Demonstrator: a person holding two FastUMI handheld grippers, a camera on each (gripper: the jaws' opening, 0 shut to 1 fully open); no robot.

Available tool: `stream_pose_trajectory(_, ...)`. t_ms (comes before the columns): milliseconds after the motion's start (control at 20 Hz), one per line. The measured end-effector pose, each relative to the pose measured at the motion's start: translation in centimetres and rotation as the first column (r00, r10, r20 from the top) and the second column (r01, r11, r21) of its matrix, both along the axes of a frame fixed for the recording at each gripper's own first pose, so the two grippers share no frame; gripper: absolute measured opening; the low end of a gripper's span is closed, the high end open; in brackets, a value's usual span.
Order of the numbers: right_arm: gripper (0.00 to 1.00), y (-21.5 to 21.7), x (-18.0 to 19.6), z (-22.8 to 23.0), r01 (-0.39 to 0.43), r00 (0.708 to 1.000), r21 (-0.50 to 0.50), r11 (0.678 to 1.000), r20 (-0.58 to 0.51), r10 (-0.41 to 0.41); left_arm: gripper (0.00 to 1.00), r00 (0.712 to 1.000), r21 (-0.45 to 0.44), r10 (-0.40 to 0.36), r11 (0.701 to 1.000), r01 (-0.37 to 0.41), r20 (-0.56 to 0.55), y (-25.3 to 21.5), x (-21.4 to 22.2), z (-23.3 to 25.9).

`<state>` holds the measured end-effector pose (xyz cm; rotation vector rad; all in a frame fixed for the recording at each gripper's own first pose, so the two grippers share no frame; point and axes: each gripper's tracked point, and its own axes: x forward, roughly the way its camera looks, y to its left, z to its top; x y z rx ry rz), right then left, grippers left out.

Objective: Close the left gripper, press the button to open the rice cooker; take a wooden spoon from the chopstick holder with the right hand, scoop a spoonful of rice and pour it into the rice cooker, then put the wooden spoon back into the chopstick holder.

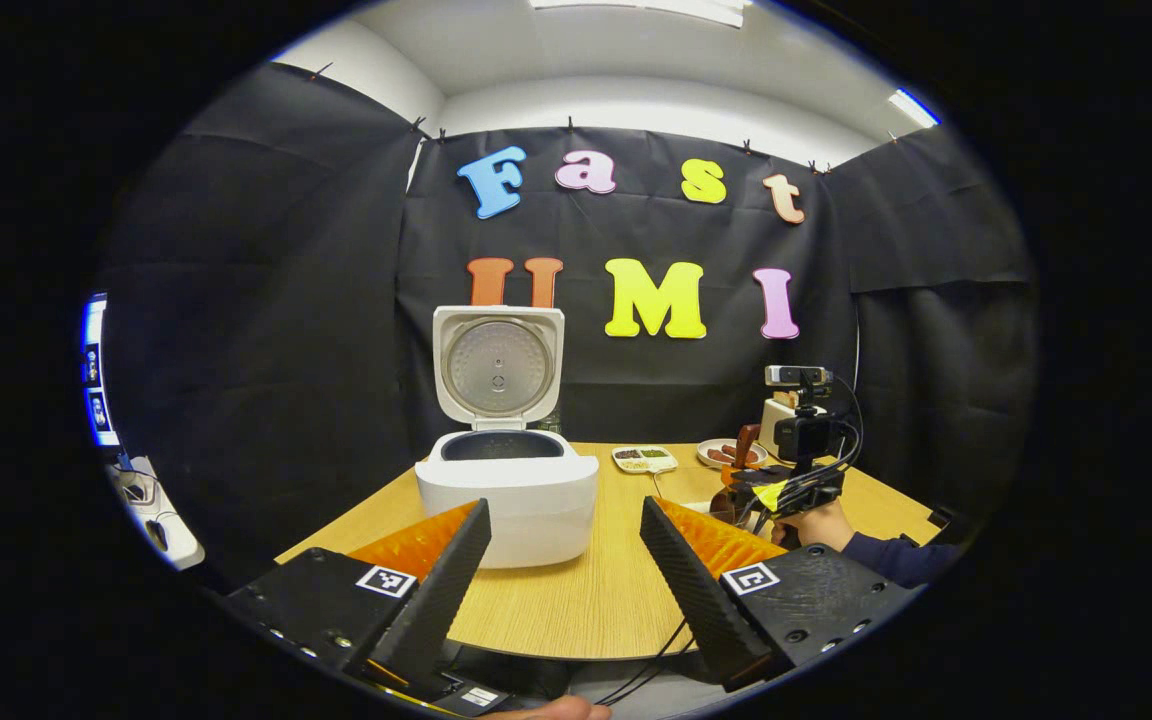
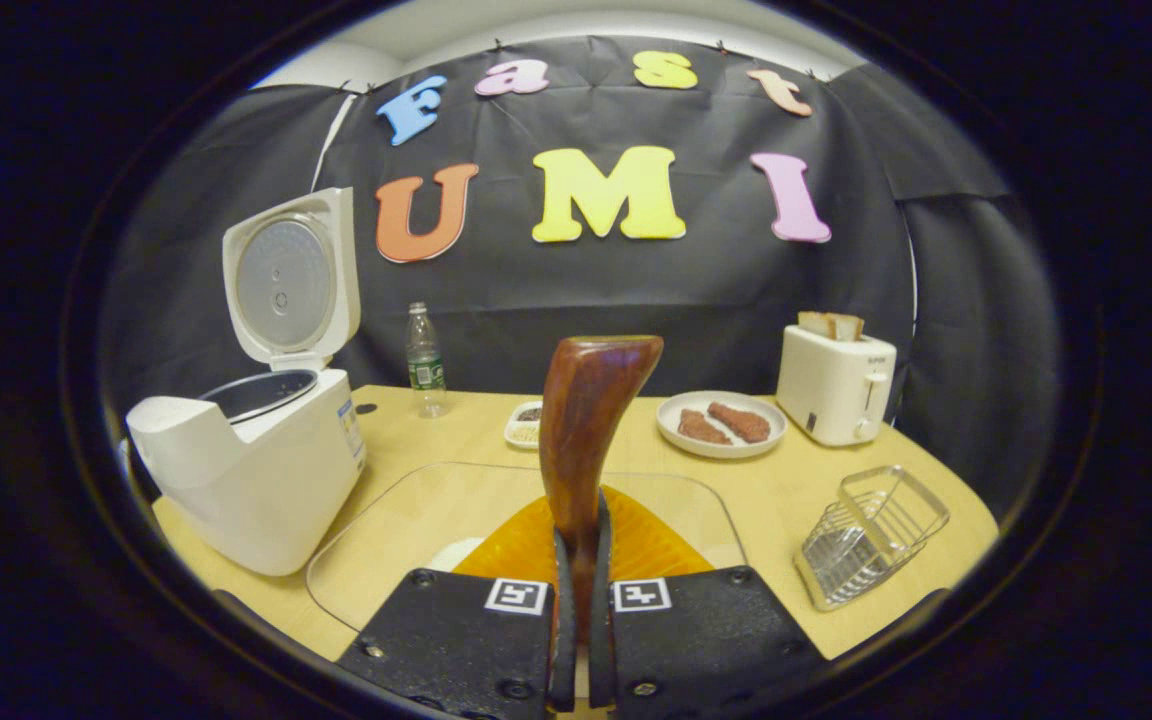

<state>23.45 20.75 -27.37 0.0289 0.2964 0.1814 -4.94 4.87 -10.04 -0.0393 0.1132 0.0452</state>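
Already you had the rice cooker [image 2: 256, 470] open on the table [image 1: 596, 600], its lid [image 1: 498, 365] upright, and the wooden spoon [image 2: 586, 430] out of the wire chopstick holder [image 2: 866, 535]; scooping, pouring and returning the spoon appeared to remain. Your right gripper [image 2: 576, 640] was clamped narrowly on the spoon's handle, both fingers pressing it, bowl end raised, while your left gripper [image 1: 564, 560] stood wide apart, empty, facing the cooker.
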Motion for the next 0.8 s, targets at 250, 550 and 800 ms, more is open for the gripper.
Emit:
stream_pose_trajectory(250,0.11,1.5,0.0,-0.2,-0.028,0.996,0.150,0.988,-0.074,0.039,0.95,1.000,-0.001,0.013,1.000,-0.013,-0.002,0.6,0.2,-0.2)
stream_pose_trajectory(550,0.10,1.6,0.4,-0.6,-0.012,0.983,0.312,0.950,-0.172,0.069,0.95,0.999,0.002,0.031,1.000,-0.031,-0.023,1.3,0.5,-1.1)
stream_pose_trajectory(800,0.10,1.0,0.7,0.2,0.029,0.972,0.490,0.871,-0.219,0.090,0.96,0.999,0.002,0.036,0.999,-0.036,-0.028,1.3,0.9,-1.4)
